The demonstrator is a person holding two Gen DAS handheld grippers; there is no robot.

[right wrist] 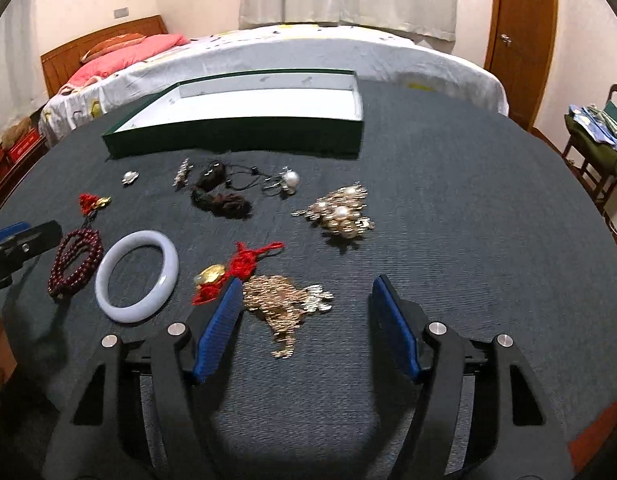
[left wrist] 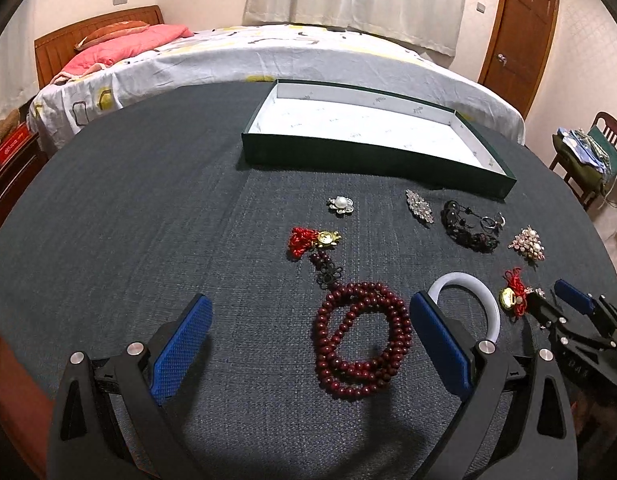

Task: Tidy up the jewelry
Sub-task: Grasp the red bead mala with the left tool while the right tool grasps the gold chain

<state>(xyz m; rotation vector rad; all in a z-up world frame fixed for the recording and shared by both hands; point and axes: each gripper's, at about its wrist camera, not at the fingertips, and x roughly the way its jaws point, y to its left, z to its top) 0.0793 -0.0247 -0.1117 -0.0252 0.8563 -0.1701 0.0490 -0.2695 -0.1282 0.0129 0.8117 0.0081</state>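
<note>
the right gripper [right wrist: 308, 316] stands open astride the gold chain piece [right wrist: 286, 308] on the table, tray [right wrist: 236, 136] empty beyond, left gripper [left wrist: 308, 344] open too — a shallow pinch may snag the red tassel charm [right wrist: 228, 270] — dragging it along.

Box [left wrist: 372, 160] behind jewelry [left wrist: 362, 338] — on table [left wrist: 148, 220]

Light: warm indoor, from overhead
Shadows: soft dark patches on the desk [left wrist: 148, 220] under the tongs
Blur: right view slightly smeared
Edges: fisheye bending, black corners
</note>
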